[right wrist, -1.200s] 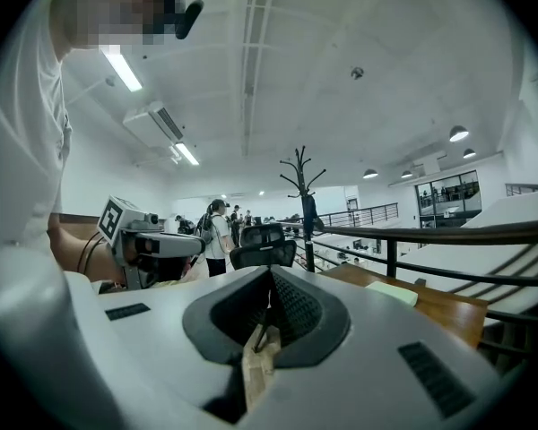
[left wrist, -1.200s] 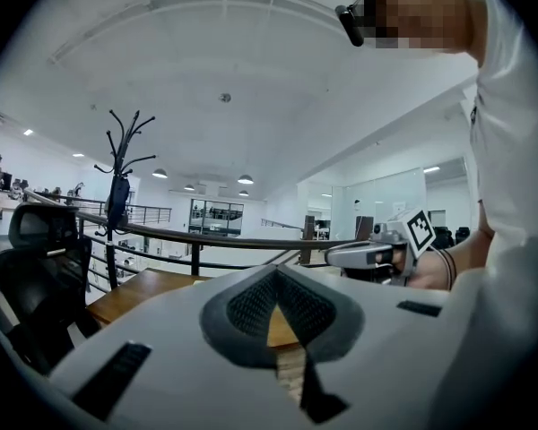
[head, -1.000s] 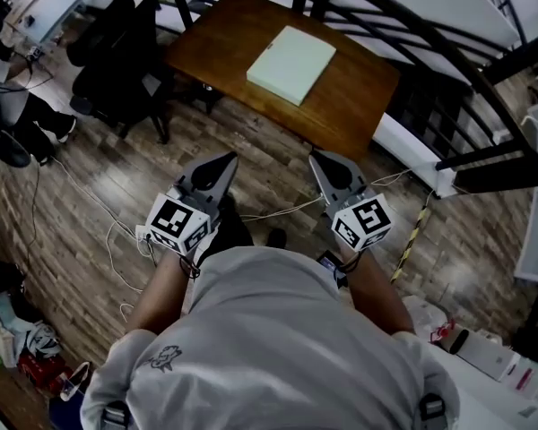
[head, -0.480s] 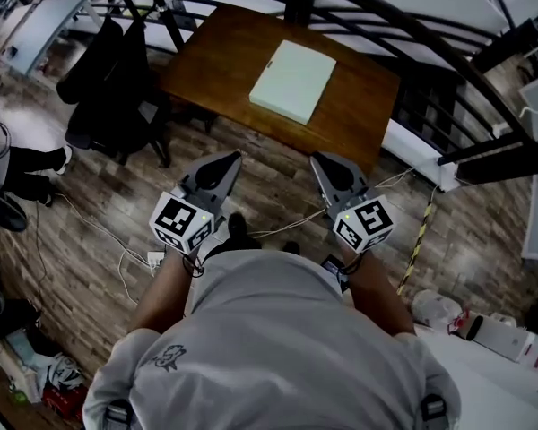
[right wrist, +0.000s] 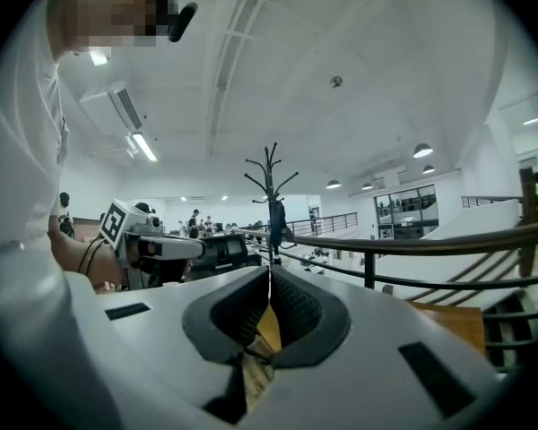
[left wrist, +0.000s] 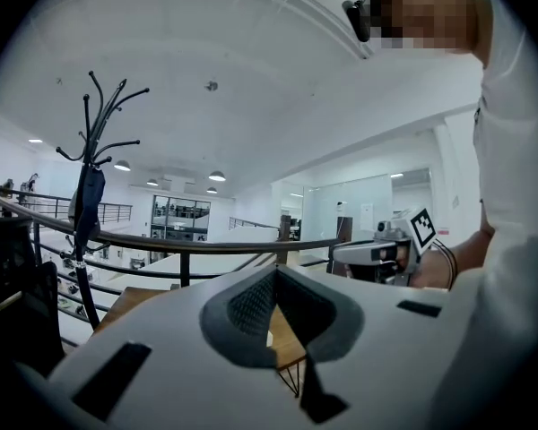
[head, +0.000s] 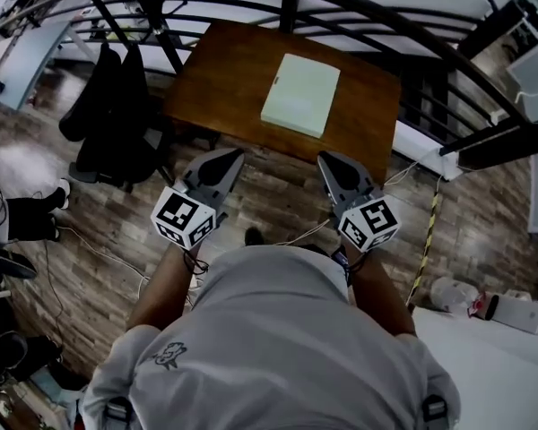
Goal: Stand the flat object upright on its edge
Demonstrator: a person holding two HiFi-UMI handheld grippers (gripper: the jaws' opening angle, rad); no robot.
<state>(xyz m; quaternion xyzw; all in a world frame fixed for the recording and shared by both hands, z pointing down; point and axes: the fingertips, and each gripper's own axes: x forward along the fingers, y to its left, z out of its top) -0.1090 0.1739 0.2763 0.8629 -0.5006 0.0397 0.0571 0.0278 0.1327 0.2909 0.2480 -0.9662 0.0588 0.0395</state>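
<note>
Task's thing: flat object (head: 300, 95), a pale green rectangular slab with squared corners, lying face-down-flat on the desk (head: 222, 61). It is ahead of both pairs of jaws, roughly between their lines, and well apart from both.
Handling, as a guess: it looks stiff and fairly light, with a smooth top that gives no purchase. It is thick enough to balance on an edge, but liable to tip once released.
Where to take hold: by the thickness at one long side, pinching top and underside, or by tilting it up from the near edge while the other jaws steady the far face.
Desk: brown wood, bare around the slab, so there is room to pivot it.
Left gripper (head: 230, 157): jaws pressed together with nothing between them, pointing toward the desk's near edge.
Right gripper (head: 328, 160): jaws likewise pressed together and empty, level with the left pair.
Beyond: dark railing (head: 368, 12) past the desk, coat stand (head: 117, 97) off to the left of the left jaws, plank floor (head: 278, 195) beneath both.
Progress: nothing touched yet; the jaws must be spread before any grip.
</note>
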